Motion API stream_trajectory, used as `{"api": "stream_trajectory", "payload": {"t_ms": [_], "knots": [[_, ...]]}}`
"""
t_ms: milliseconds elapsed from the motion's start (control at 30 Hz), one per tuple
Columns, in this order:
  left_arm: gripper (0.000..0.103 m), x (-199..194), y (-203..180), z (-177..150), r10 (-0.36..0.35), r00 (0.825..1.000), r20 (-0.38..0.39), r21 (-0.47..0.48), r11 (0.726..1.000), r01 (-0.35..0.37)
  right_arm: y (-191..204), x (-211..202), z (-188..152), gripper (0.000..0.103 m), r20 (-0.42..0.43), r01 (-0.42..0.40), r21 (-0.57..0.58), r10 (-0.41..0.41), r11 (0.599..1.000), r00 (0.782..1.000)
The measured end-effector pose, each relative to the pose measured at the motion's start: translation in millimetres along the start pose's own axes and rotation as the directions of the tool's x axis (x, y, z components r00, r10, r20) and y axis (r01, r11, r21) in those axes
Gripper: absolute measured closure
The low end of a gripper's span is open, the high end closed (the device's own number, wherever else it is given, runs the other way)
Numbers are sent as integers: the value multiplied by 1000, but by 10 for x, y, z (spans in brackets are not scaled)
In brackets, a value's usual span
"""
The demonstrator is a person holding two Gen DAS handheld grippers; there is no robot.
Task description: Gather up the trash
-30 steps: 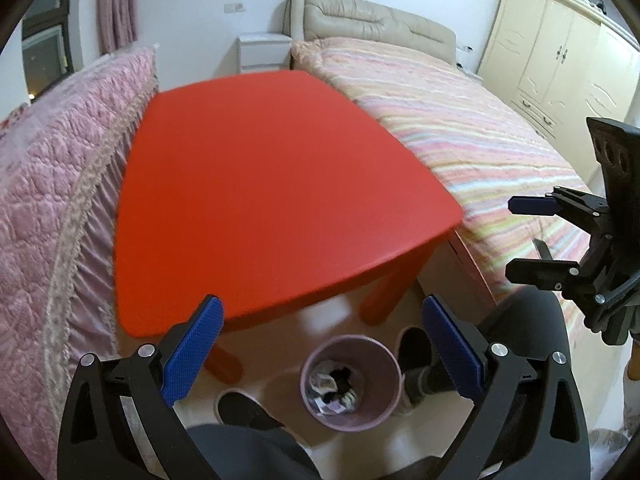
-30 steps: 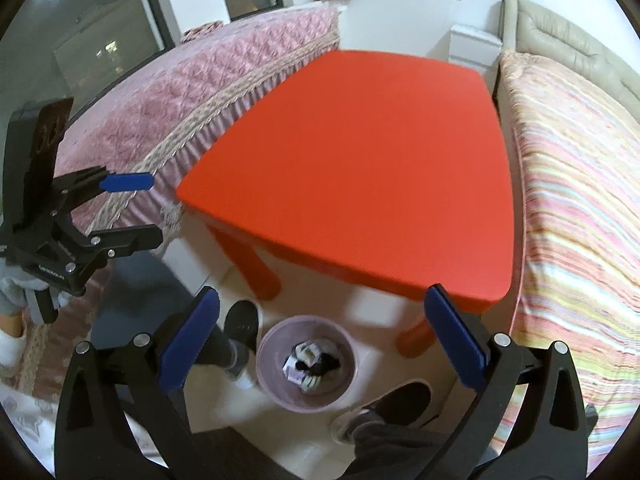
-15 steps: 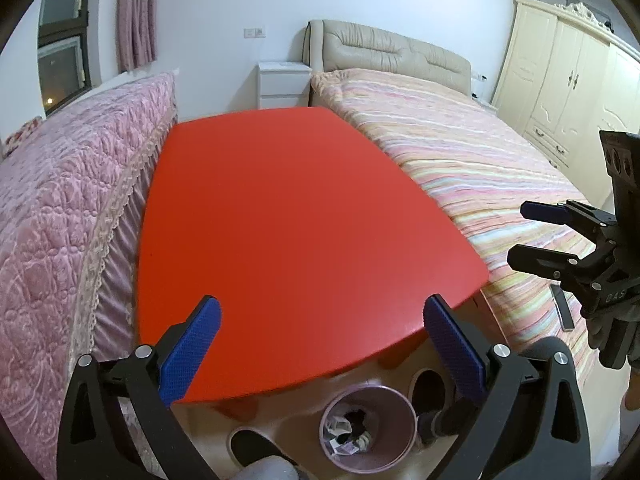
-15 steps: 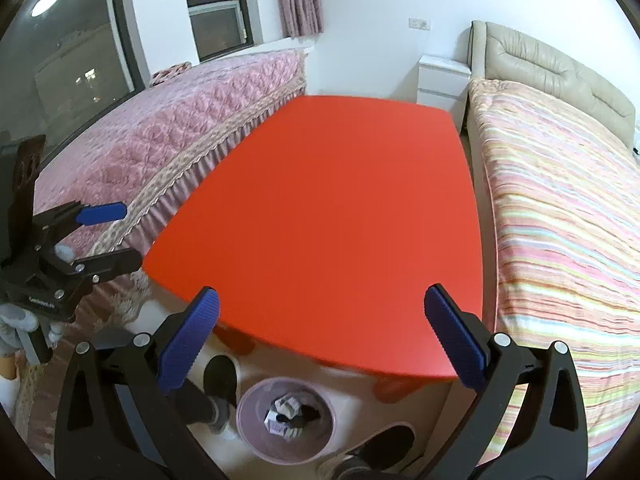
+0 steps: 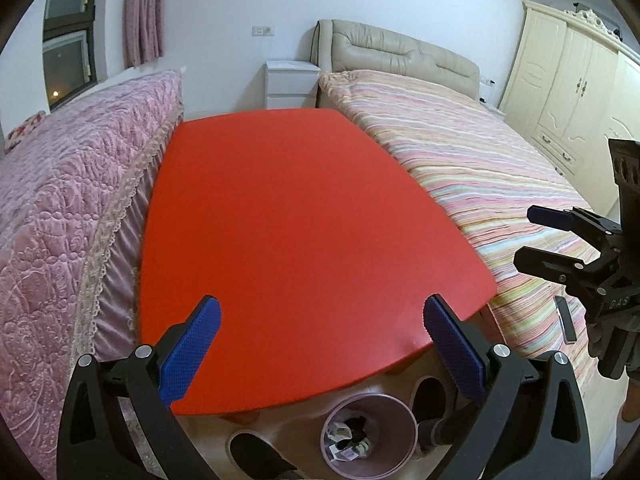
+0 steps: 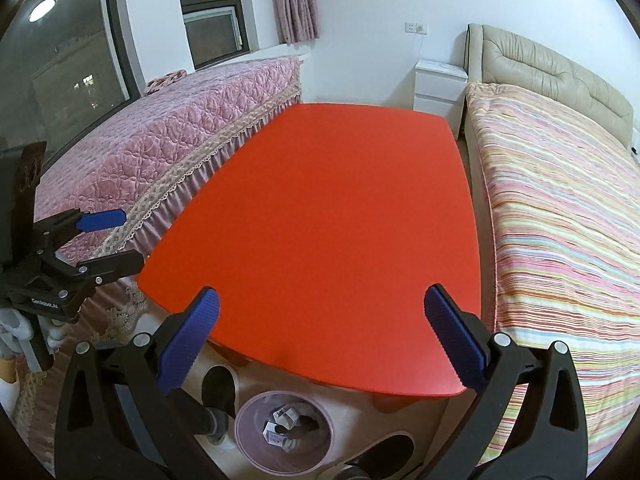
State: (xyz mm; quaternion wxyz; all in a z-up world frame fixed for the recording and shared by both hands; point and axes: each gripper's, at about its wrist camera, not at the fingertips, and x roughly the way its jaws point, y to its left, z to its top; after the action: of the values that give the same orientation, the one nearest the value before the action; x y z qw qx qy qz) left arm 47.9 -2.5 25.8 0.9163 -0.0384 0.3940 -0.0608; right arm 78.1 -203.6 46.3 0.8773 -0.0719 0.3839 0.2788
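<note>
now both grippers point(image 5: 320, 316) point(image 6: 320, 312) agape above red table point(image 5: 304, 216), seemingly empty-handed

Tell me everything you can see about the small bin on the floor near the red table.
The bin is small, round and pale pink, probably plastic, with a smooth rim and no lid. It stands upright on the light floor, just off the near edge of the red table, between the person's two dark shoes. Crumpled paper scraps and some darker pieces lie at its bottom; it is far from full. Neither gripper touches it.
</note>
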Motion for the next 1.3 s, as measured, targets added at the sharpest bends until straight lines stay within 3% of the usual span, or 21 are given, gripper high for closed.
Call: {"api": "stream_trajectory", "payload": {"t_ms": [1300], "knots": [[6,-12,-7,-16,0,1000,7,0,1000,0,-52,19,-18,3,-11,7,4,-7,1000,1000]]}}
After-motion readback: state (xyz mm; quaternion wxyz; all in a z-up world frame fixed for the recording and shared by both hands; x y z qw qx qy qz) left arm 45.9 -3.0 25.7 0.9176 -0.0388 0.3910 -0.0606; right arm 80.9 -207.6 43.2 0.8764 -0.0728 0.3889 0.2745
